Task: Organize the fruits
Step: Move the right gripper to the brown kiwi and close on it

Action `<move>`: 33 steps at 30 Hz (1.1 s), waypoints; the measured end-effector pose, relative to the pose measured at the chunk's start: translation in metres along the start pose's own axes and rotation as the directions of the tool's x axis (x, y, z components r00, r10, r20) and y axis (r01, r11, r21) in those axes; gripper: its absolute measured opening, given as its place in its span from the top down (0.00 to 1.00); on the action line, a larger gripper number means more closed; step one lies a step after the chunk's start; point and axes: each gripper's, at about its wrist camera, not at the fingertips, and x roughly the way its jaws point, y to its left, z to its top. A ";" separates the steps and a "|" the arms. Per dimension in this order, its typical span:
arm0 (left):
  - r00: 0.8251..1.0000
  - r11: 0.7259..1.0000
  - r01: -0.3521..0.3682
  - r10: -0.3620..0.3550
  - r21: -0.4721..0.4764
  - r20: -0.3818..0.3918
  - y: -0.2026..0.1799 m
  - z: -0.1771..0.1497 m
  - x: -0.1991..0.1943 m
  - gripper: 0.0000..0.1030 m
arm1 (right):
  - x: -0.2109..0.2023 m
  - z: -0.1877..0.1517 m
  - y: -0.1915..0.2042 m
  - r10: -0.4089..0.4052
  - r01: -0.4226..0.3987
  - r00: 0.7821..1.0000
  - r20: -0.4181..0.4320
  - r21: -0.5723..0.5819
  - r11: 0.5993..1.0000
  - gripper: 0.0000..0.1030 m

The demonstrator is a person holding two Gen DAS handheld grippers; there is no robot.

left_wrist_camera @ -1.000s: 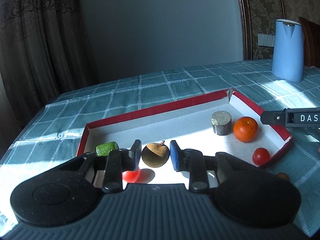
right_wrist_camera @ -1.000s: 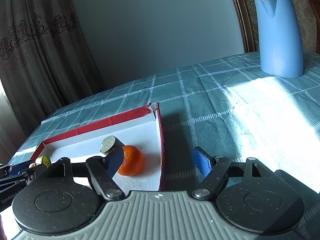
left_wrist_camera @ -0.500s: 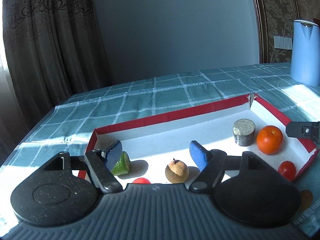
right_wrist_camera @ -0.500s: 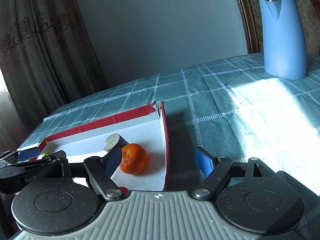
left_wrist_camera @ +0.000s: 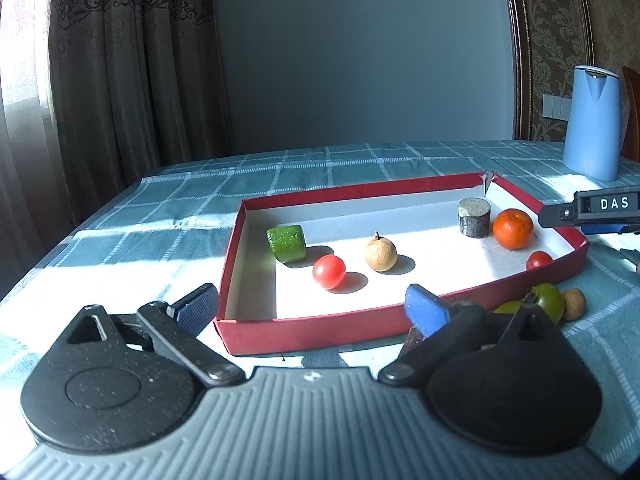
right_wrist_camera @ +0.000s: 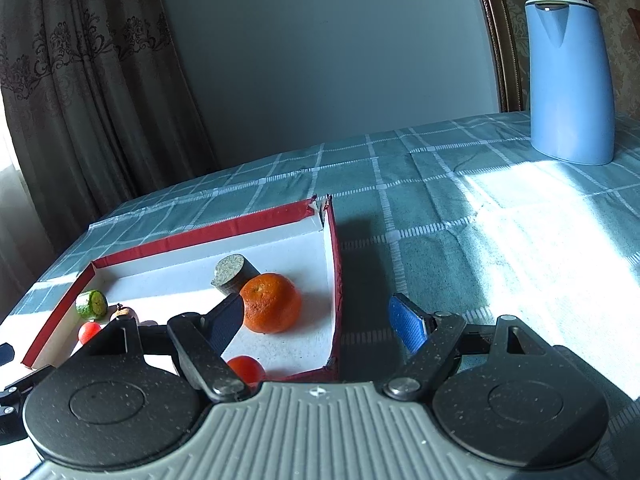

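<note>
A red tray (left_wrist_camera: 320, 332) with a white floor holds a green cucumber piece (left_wrist_camera: 286, 243), a red tomato (left_wrist_camera: 329, 271), a tan round fruit (left_wrist_camera: 380, 255), a grey-brown cylinder (left_wrist_camera: 474, 217), an orange (left_wrist_camera: 512, 229) and a small tomato (left_wrist_camera: 539, 260). My left gripper (left_wrist_camera: 312, 308) is open and empty, pulled back before the tray's near wall. My right gripper (right_wrist_camera: 318, 316) is open and empty over the tray's right wall (right_wrist_camera: 335, 280), near the orange (right_wrist_camera: 272, 303). It shows at the right edge of the left wrist view (left_wrist_camera: 592, 210).
A green tomato (left_wrist_camera: 548, 300) and a small tan fruit (left_wrist_camera: 574, 303) lie on the checked tablecloth (left_wrist_camera: 160, 224) outside the tray's near right wall. A blue kettle (right_wrist_camera: 570, 80) stands at the far right. Curtains hang behind the table.
My left gripper opened, let go of the tan round fruit in the tray and drew back out of the tray. The right gripper stayed open and shifted only slightly.
</note>
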 end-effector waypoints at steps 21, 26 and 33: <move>1.000 0.999 0.007 -0.007 0.049 0.001 -0.006 -0.003 -0.001 0.00 | -0.039 -0.051 0.045 -0.003 -0.041 0.994 -0.108 -0.404 0.914 0.45; 1.000 0.999 0.007 -0.007 0.049 0.001 -0.006 -0.003 -0.001 0.00 | -0.028 -0.046 0.038 0.020 -0.067 0.989 -0.144 -0.331 0.941 0.50; 1.000 0.998 0.010 -0.011 0.056 0.005 -0.007 -0.004 -0.002 0.00 | -0.032 -0.050 0.044 0.047 -0.095 0.989 -0.143 -0.354 0.930 0.70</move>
